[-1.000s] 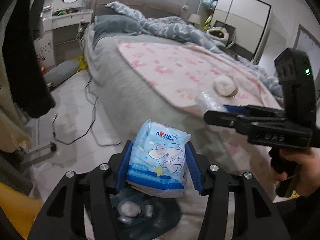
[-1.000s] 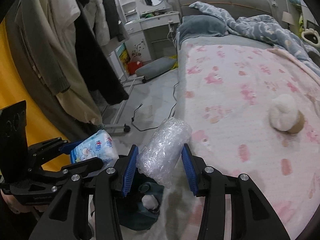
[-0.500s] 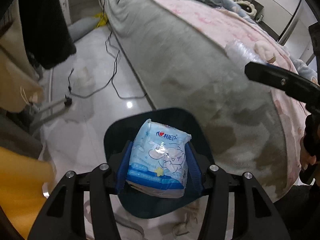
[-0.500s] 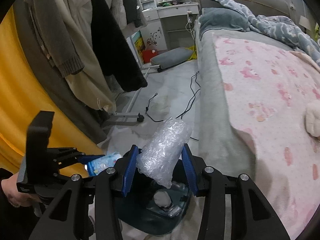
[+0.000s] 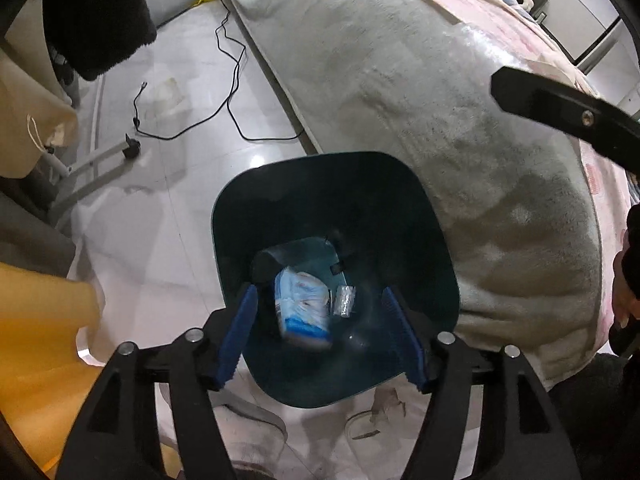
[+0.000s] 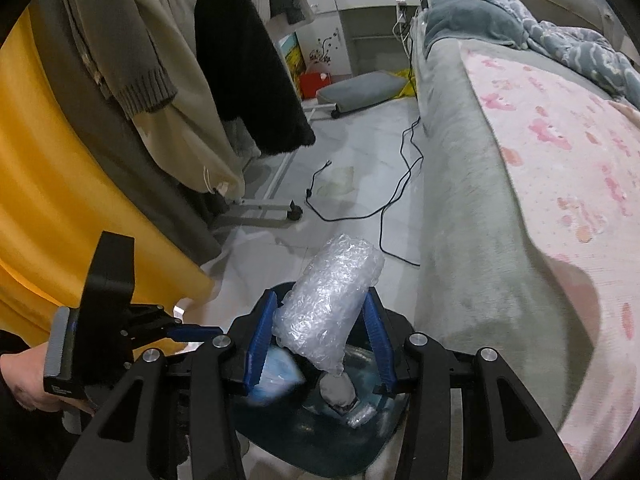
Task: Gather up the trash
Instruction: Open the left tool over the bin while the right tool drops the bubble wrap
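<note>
Trash is mid-collection over a dark teal bin (image 5: 436,248) that stands on the pale tiled floor (image 5: 160,168) right against the grey-covered side of the bed (image 5: 400,80). Seen from the left wrist camera, the left gripper (image 5: 320,336) hangs directly above the bin mouth with its blue-padded jaws spread wide and nothing between them; the blue-and-white tissue packet (image 5: 302,308) shows blurred inside the bin, below the jaws and clear of both pads. Beside it, near the bin's bottom, lies a small clear plastic wad (image 5: 345,301). A black arm of the right gripper crosses the upper right of that view, over the bed edge. From the right wrist camera, the right gripper (image 6: 318,344) has its jaws closed against the two sides of a roll of bubble wrap (image 6: 328,304), which stands tilted with its top leaning to the right and its lower end hanging just over the bin opening (image 6: 384,446). Under it the bin holds the blurred tissue packet (image 6: 276,376) at the left, a pale crumpled ball (image 6: 336,390) in the middle and a small clear piece near the right. The left gripper (image 6: 192,330) appears at the left of this view, held in a hand (image 6: 24,380), its blue tips just beside the bin rim. A black cable (image 6: 380,200) trails across the floor beyond the bin, and coats hang from a rack (image 6: 264,208) at the left.
</note>
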{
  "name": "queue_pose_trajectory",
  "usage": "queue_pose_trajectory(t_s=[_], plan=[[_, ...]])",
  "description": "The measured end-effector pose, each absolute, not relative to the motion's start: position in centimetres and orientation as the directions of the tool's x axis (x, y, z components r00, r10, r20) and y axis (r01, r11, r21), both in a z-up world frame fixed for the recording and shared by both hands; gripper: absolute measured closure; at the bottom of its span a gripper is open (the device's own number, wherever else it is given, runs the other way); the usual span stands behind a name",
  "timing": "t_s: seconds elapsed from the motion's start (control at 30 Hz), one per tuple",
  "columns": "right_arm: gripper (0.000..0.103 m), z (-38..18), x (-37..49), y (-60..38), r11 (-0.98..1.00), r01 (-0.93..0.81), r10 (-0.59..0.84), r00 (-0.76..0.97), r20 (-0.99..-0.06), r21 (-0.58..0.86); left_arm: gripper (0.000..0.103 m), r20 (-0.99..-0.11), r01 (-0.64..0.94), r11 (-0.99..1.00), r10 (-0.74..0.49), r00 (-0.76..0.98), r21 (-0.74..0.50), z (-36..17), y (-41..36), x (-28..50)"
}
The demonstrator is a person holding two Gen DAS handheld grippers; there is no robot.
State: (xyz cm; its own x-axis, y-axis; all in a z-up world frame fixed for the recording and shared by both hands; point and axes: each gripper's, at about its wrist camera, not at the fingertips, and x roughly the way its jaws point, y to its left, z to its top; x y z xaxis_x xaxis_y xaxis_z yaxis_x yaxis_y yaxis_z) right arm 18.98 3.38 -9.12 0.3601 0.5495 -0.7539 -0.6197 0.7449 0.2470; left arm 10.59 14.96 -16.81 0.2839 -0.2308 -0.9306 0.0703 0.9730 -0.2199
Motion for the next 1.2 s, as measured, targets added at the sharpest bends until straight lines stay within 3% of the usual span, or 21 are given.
queue_pose_trajectory(t_s=[0.23, 0.53, 0.93, 1.2], plan=[[0.058, -10.8, 19.3, 4.9, 0.747, -0.622, 0.519, 0.322, -0.792, 0.237, 0.029, -0.917, 0.042, 0.968, -0.249, 0.311, -0.248, -15.9, 16.1, 10.3], [0.057, -14.4, 19.9, 6.9, 0.751, -0.617, 0.456, 0.23, -0.86, 0.233, 0.01, -0.871, 0.051, 0.975, -0.218, 0.44, -0.218, -12.6, 17.1, 10.1], [0.057, -18.9, 19.8, 8.4, 0.756, -0.62, 0.369, 0.142, -0.919, 0.208, 0.007, -0.759, 0.031, 0.974, -0.193, 0.622, -0.223, -8.6, 19.5, 9.5], [0.056, -21.1, 19.3, 9.1, 0.753, -0.631, 0.314, 0.094, -0.945, 0.187, 0.007, -0.699, 0.053, 0.989, -0.135, 0.703, -0.138, -6.6, 19.2, 9.0]])
